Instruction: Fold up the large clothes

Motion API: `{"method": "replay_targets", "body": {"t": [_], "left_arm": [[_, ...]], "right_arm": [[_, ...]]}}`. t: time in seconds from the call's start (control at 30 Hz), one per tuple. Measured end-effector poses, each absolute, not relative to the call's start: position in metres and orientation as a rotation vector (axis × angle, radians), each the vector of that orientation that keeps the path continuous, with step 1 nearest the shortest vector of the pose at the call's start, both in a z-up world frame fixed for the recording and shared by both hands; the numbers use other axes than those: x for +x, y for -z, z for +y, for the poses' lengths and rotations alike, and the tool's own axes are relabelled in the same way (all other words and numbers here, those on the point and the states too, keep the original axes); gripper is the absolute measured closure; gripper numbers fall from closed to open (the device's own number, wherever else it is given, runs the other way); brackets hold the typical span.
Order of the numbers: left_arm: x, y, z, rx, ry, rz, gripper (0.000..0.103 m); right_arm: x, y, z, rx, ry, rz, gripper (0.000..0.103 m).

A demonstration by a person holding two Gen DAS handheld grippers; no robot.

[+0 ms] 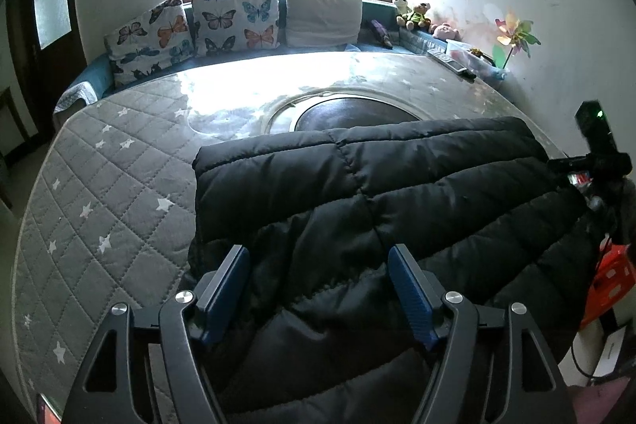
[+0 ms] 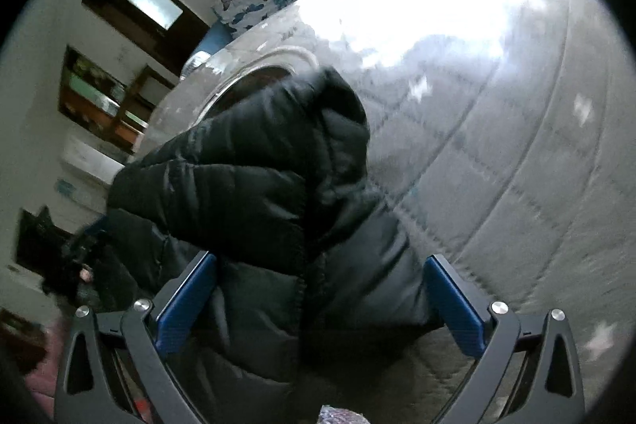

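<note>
quilted star-print table cover under a folded black puffer jacket
no readable writing; left gripper and right gripper released, jacket at 12 o'clock.

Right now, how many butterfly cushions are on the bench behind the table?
2. One butterfly cushion leans at the bench's left end; the other butterfly cushion stands just right of it, beside a plain beige cushion. None seem hidden.

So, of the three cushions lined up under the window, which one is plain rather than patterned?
The beige cushion, rightmost of the row. The left butterfly cushion and the middle butterfly cushion are both white with coloured butterflies.
</note>
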State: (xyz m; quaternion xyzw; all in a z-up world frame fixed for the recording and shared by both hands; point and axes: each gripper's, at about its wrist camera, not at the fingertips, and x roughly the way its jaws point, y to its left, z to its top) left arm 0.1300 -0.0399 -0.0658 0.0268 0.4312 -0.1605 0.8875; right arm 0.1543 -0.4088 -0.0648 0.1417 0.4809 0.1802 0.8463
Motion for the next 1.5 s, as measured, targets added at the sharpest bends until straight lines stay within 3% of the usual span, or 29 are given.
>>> {"method": "replay_targets", "body": {"t": [0.17, 0.3, 0.43, 0.53, 0.7, 0.73, 0.87, 1.0, 1.07, 1.13, 1.23, 1.43, 1.5], "left_arm": [[0.129, 0.063, -0.035, 0.035, 0.344, 0.907, 0.026], [0.129, 0.047, -0.013, -0.074, 0.340, 0.887, 0.026], [0.131, 0.038, 0.017, -0.148, 0.265, 0.861, 0.025], [0.142, 0.050, 0.036, -0.197, 0.241, 0.891, 0.014], [0.171, 0.092, 0.061, -0.348, 0.289, 1.055, 0.010], [0.174, 0.098, 0.067, -0.388, 0.297, 1.067, 0.006], [0.185, 0.116, 0.082, -0.469, 0.369, 1.086, 0.006], [0.191, 0.130, 0.088, -0.539, 0.445, 1.108, 0.012], [0.190, 0.131, 0.091, -0.585, 0.456, 1.102, 0.021], [0.186, 0.128, 0.091, -0.611, 0.460, 1.086, 0.037], [0.176, 0.118, 0.086, -0.591, 0.468, 1.051, 0.046], [0.174, 0.122, 0.085, -0.599, 0.428, 1.039, 0.051], [0.172, 0.113, 0.080, -0.590, 0.396, 1.037, 0.059]], "right_arm": [[0.152, 0.034, -0.389, 0.170, -0.384, 0.941, 0.000], [0.167, 0.055, -0.382, 0.105, -0.389, 1.001, 0.000], [0.178, 0.074, -0.400, 0.262, -0.462, 1.017, 0.000], [0.182, 0.089, -0.404, 0.315, -0.511, 1.030, 0.000], [0.184, 0.098, -0.408, 0.374, -0.571, 1.035, 0.000], [0.184, 0.099, -0.408, 0.377, -0.579, 1.036, 0.000], [0.186, 0.101, -0.409, 0.395, -0.615, 1.046, 0.000], [0.183, 0.100, -0.406, 0.413, -0.635, 1.042, 0.000], [0.180, 0.097, -0.401, 0.427, -0.644, 1.034, 0.001], [0.175, 0.092, -0.403, 0.455, -0.647, 1.008, 0.014], [0.166, 0.082, -0.406, 0.479, -0.665, 0.968, 0.037], [0.167, 0.080, -0.402, 0.461, -0.644, 0.948, 0.047], [0.168, 0.075, -0.400, 0.480, -0.621, 0.942, 0.052]]}}
